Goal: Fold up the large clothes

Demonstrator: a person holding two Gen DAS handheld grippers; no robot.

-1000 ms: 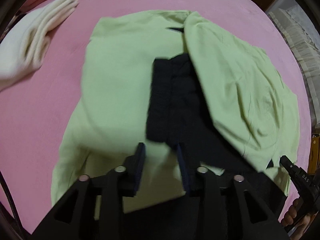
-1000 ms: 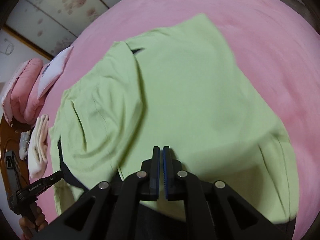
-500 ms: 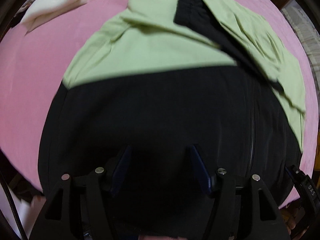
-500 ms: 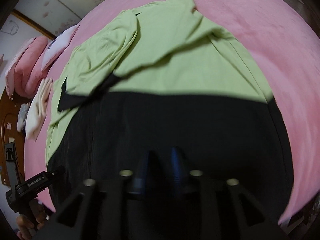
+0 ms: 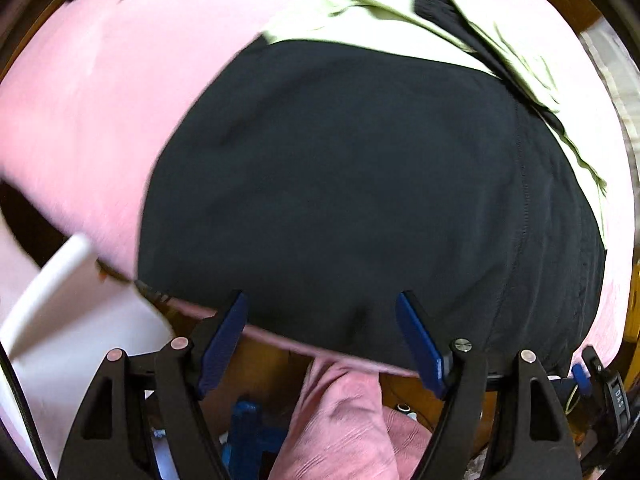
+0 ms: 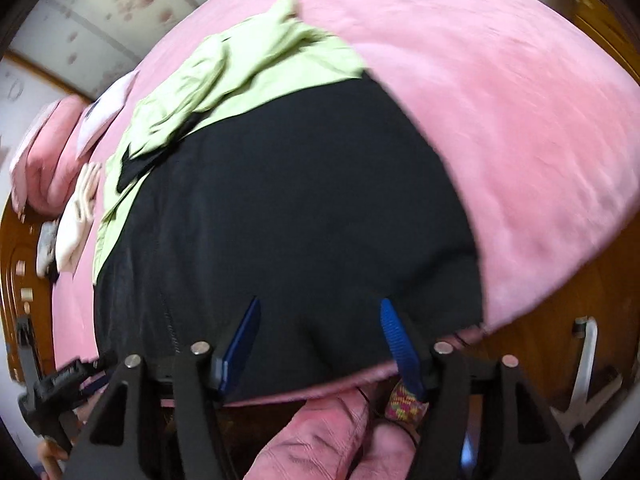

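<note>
Left wrist view: left hand-held gripper (image 5: 320,336) and right hand-held gripper (image 6: 318,338) opening, empty, bottom centre over garment (image 5: 360,184) on bed (image 5: 100,100). Step: re-grasping hem; next likely pinch it.

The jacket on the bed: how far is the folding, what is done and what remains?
Done: the green sleeves lie folded in over the top of the jacket. In hand: nothing is gripped; the left gripper and right gripper are opening above the black hem at the near edge of the pink bed, with no cloth pinched. Left: the black lower half lies flat, so the fold up toward the collar probably remains.
</note>
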